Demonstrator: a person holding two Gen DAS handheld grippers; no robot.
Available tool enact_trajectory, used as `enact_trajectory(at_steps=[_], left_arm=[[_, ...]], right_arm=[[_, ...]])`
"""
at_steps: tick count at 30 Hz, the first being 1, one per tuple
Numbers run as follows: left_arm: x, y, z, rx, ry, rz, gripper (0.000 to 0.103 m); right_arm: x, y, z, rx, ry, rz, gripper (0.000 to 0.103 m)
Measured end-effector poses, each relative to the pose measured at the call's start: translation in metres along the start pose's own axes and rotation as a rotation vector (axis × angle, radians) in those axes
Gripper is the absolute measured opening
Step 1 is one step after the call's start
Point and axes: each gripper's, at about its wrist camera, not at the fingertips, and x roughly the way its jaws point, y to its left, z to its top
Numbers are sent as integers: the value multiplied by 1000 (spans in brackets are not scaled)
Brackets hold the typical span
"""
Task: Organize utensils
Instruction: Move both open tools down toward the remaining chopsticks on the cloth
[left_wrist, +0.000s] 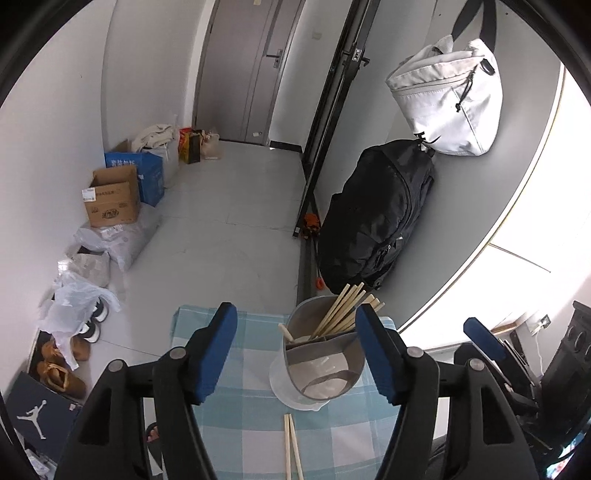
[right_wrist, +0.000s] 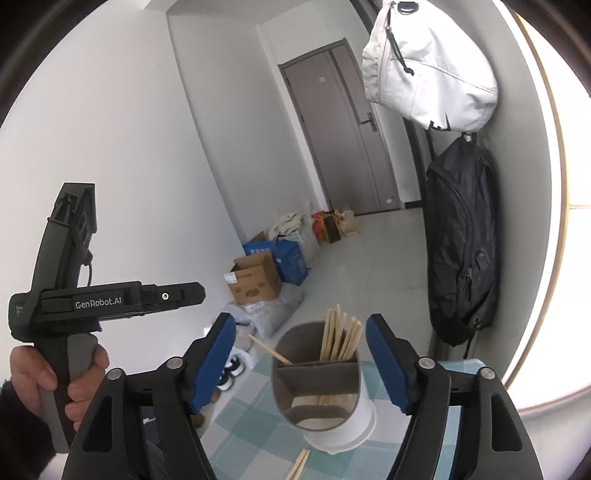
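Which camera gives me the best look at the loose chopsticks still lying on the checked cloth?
The left wrist view: the loose chopsticks lie on the checked cloth in front of the utensil holder, with a long stretch visible. The right wrist view shows only their short ends at the bottom edge.

Bright daylight from a blown-out window (left_wrist: 535, 206) at right, soft shadows, sharp centre, strong fisheye bending and dark vignette at edges.
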Motion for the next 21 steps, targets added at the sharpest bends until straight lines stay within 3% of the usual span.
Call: enact_trajectory(at_steps=[7, 13, 21], left_arm=[[-21, -5, -11, 22, -43, 38, 63], [-30, -4, -32, 25, -87, 71, 73], [-21, 2, -65, 35, -69, 105, 74]], right_arm=[[-19, 8, -4, -8, -24, 2, 82], [-32, 10, -20, 3, -24, 0, 86], [-41, 11, -57, -14, -10, -29, 97]])
